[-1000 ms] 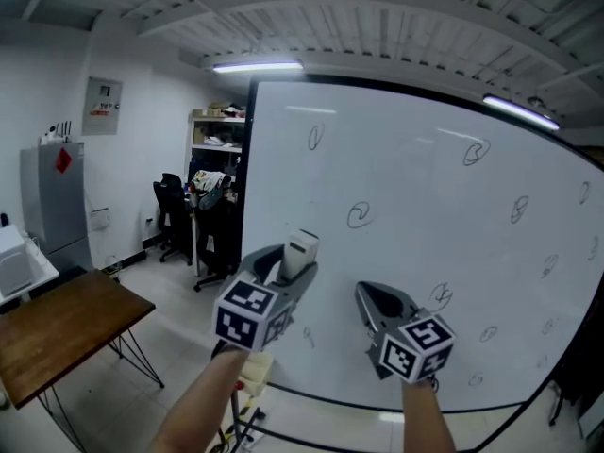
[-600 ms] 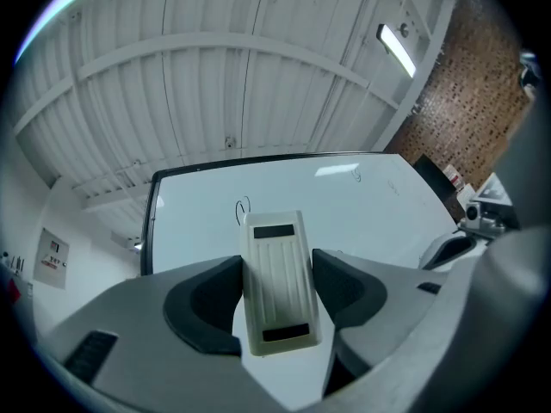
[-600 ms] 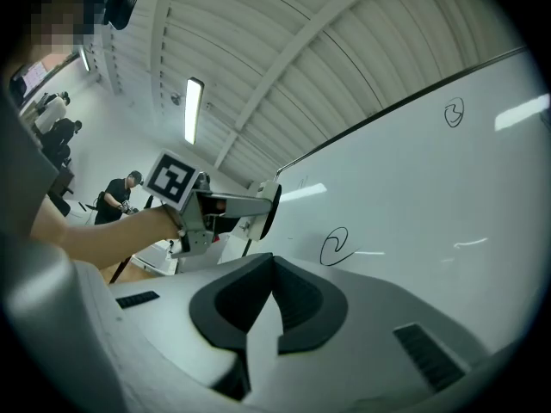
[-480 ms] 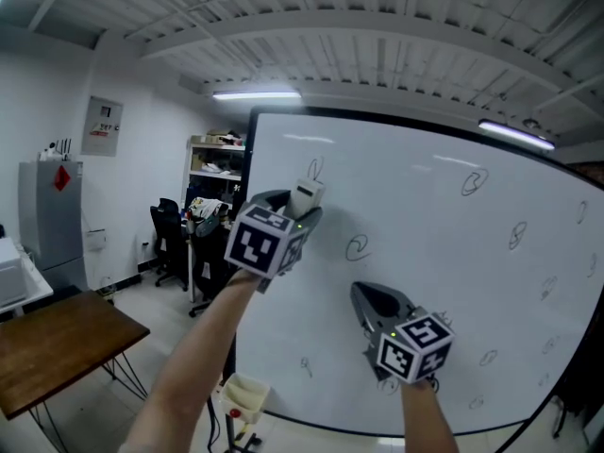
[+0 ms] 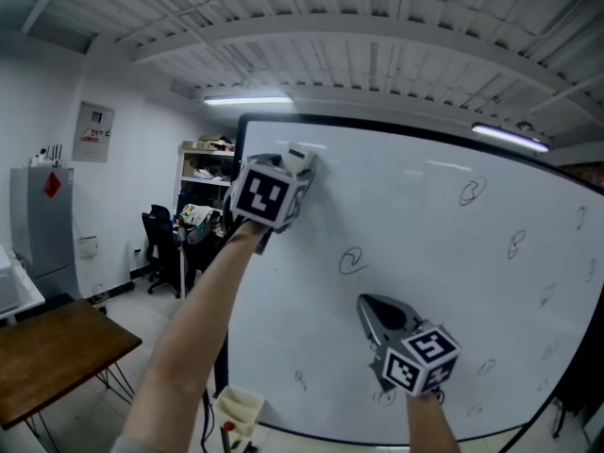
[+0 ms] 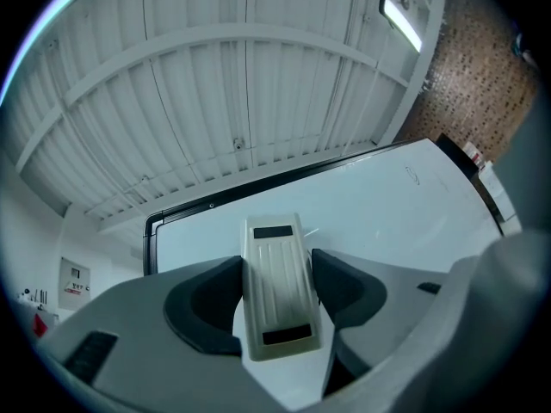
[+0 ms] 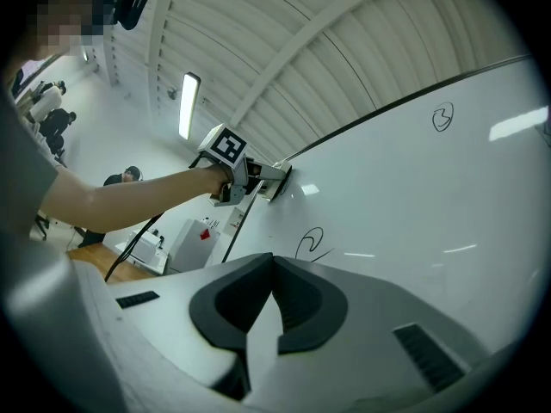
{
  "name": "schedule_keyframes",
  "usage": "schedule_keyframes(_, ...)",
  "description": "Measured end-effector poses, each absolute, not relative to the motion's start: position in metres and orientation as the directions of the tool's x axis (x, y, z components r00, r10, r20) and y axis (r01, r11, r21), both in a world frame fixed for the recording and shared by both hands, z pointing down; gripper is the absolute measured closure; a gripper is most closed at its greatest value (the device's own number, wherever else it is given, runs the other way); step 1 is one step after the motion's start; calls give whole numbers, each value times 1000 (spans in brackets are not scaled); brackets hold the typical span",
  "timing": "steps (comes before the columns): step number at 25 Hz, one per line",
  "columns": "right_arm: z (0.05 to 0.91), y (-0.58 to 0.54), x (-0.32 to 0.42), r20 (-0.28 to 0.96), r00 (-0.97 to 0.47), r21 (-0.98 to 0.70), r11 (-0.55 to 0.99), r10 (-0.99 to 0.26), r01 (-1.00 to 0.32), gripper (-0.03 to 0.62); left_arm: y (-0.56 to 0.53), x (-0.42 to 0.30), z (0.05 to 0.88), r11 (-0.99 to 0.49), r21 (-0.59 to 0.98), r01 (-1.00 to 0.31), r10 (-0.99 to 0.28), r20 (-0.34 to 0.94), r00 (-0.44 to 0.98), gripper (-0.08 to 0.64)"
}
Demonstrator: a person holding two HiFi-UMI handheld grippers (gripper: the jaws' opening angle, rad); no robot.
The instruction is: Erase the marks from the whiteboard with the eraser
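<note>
A large whiteboard fills the middle and right of the head view, with several small black scribbles, one loop mark near its middle. My left gripper is raised to the board's upper left corner, shut on a cream-coloured eraser whose far end is at the board surface. In the right gripper view the eraser shows against the board near its black frame. My right gripper hangs low in front of the board, shut with nothing in it.
A wooden table stands at the lower left. Behind it are a grey cabinet, office chairs and shelves. A tray sits by the board's lower left foot. Ceiling beams run overhead.
My left gripper has climbed with the eraser from the board's lower middle to its upper left corner, over the spot where a small mark stood. The right gripper has barely moved.
</note>
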State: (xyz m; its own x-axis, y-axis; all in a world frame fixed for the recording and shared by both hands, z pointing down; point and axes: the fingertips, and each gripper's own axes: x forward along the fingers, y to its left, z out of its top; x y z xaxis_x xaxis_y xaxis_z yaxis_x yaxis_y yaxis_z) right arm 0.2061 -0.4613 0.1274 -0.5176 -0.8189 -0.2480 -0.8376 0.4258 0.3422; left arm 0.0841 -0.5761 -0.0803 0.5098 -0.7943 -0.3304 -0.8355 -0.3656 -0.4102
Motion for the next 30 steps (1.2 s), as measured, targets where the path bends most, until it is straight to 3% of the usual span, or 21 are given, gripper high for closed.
schedule_keyframes(13, 115, -462, 210, -255, -524, 332, 435, -813, -837, 603, -580, 93, -69, -355, -468, -809, -810, -279, 516, 308)
schedule_keyframes(18, 119, -452, 219, -263, -510, 326, 422, -819, -846, 603, -570, 129, -44, -404, -480, -779, -792, -243, 561, 308)
schedule_keyframes(22, 121, -446, 221, -263, -493, 314, 410, -829, -857, 603, -562, 155, -23, -340, -523, -782, -801, -274, 532, 308)
schedule_keyframes(30, 125, -446, 213, -252, -496, 310, 416, -831, -855, 603, -576, 121, -40, -318, -472, -822, -826, -288, 485, 307)
